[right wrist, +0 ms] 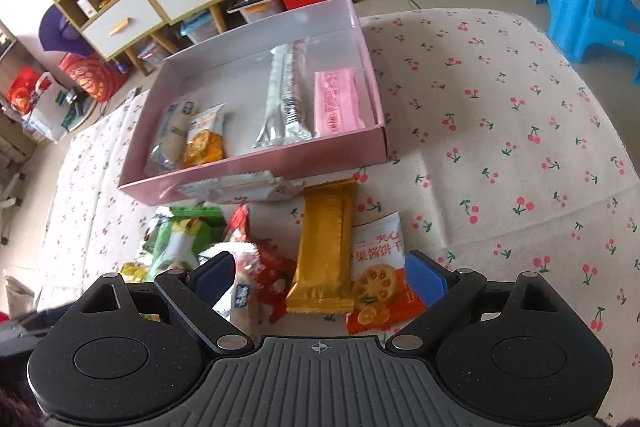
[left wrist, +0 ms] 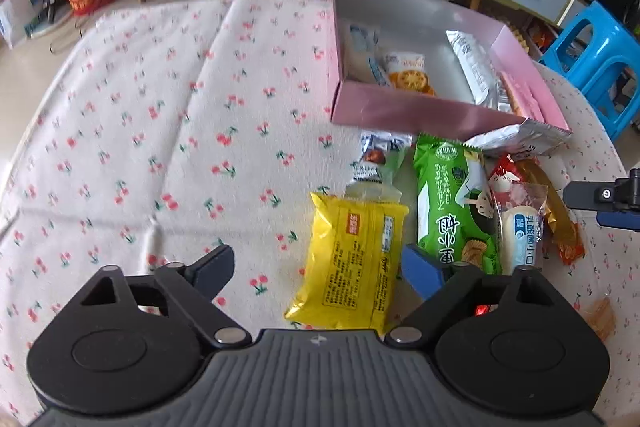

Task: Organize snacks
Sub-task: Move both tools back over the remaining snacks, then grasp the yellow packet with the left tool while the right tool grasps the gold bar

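Both claws are held wide open and empty above a pile of snacks on the cherry-print table (right wrist: 500,115). The left claw (left wrist: 320,271) is spread over a yellow packet (left wrist: 352,263); the right claw (right wrist: 320,277) straddles a gold bar (right wrist: 324,247). Beyond the pile, a pink box (right wrist: 256,175) holds four packets.

Each hand-held gripper (left wrist: 318,269) (right wrist: 316,277) has black linkages, silver pivot pins, blue finger pads and a ribbed grey body.
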Motion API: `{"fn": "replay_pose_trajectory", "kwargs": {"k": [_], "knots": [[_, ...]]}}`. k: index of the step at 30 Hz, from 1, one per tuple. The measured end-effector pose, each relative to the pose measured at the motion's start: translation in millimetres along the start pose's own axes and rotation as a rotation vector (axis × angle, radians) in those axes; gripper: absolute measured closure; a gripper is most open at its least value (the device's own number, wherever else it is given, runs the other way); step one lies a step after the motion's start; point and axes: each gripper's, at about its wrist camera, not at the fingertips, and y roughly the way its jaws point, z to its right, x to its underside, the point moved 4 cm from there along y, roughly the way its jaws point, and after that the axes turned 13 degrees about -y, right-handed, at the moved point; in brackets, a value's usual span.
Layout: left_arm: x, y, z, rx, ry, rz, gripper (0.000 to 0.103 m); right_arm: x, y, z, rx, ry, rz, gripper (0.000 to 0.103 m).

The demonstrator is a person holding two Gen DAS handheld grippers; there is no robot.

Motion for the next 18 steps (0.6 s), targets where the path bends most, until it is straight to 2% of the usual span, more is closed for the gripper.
{"fn": "replay_pose_trajectory", "kwargs": {"k": [5,18], "knots": [[3,3,0,0.005,-0.013,-0.019,0.028,-1,9,3,0.027,0.004,-0.003,0.012],[1,2,4,0.026,-0.015,-0.016,0.040,-6,11,2,0.039,-0.015,0.034,0.047]]}}
